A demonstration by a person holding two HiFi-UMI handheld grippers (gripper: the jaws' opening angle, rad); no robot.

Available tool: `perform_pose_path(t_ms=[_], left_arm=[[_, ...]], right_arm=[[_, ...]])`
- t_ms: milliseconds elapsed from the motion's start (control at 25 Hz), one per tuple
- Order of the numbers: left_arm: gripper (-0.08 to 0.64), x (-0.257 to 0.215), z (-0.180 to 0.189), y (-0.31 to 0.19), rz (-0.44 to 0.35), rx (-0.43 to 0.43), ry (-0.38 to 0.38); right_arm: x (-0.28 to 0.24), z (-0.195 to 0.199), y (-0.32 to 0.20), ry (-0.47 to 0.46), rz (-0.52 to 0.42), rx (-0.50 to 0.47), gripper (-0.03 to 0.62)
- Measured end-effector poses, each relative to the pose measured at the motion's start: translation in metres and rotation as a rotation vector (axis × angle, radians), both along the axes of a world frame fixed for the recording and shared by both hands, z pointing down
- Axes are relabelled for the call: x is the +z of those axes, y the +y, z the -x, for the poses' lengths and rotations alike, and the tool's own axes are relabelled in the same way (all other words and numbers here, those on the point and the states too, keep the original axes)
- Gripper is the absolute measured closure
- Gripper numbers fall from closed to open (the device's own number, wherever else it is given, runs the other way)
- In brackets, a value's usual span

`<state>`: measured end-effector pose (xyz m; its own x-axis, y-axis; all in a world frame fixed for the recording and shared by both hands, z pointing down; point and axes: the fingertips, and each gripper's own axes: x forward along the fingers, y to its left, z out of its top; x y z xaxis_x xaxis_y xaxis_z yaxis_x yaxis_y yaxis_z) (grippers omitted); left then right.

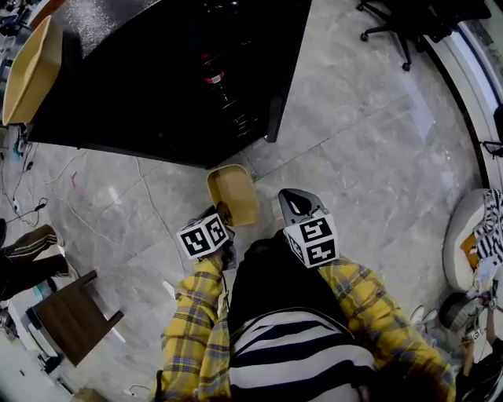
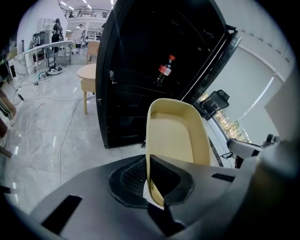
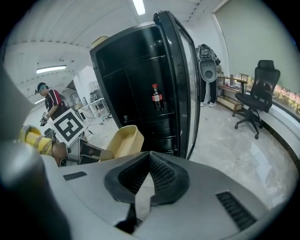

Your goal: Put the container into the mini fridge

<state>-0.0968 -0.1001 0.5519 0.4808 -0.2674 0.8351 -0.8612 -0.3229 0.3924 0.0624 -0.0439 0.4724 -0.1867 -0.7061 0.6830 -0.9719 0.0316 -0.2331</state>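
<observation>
Grey, polished stone-look floor (image 1: 354, 157) is filling most of the head view, shining with pale veins. Black and boxy, the fridge (image 1: 157, 78) is standing across the upper left of that view with its door (image 3: 180, 79) swung open, and dark shelves are showing inside. A black swivel chair (image 1: 409, 23) is sitting at the upper right. At frame centre, the container (image 1: 233, 194), a smooth cream plastic tub with rounded corners and a bare inside, is hanging just in front of the fridge's open side, not yet in it. The left gripper (image 2: 149, 176) is clenching one thin wall of the tub between its ribbed black pads, at the lower centre of the left gripper view. The right gripper (image 3: 149, 161) is hovering just right of it in the head view, its jaws pressed together on nothing. Each gripper's cube is showing black-and-white square markers. Smallest, a bottle (image 3: 156, 97) with a red cap and red label is standing upright inside the fridge; its print is too small to read.
</observation>
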Motion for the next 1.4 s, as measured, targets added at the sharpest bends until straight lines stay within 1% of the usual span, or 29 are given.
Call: perform_pose_path(t_ms=[280,480,600,760,920,1120,1280,1400], left_arm=[[0.54,0.039,-0.021,-0.034,0.024,-0.036,-0.028],[0.54,0.061,-0.03,-0.056,0.039,-0.093,-0.02],[0.54,0.072,-0.038,-0.071,0.052,-0.126,-0.005],[0.54,0.087,-0.036,-0.086,0.086,-0.185,-0.001],[0.539,0.093,-0.03,-0.102,0.093,-0.226,-0.006],[0.538,0.095,-0.021,-0.122,0.087,-0.338,0.019],[0.538,0.098,-0.023,-0.138,0.097,-0.444,0.053],[0.538,0.096,-0.025,-0.147,0.08,-0.508,0.08]], right_arm=[[0.038,-0.011,-0.025,-0.002,0.022,-0.037,0.566],[0.057,-0.005,-0.04,-0.01,0.03,-0.073,0.566],[0.065,-0.008,-0.049,0.007,0.03,-0.096,0.566],[0.076,-0.007,-0.057,0.018,0.034,-0.124,0.566],[0.085,-0.002,-0.063,0.015,0.041,-0.144,0.566],[0.087,0.009,-0.066,0.012,0.038,-0.181,0.566],[0.094,0.017,-0.068,0.011,0.041,-0.2,0.566],[0.098,0.018,-0.071,0.015,0.042,-0.204,0.566]])
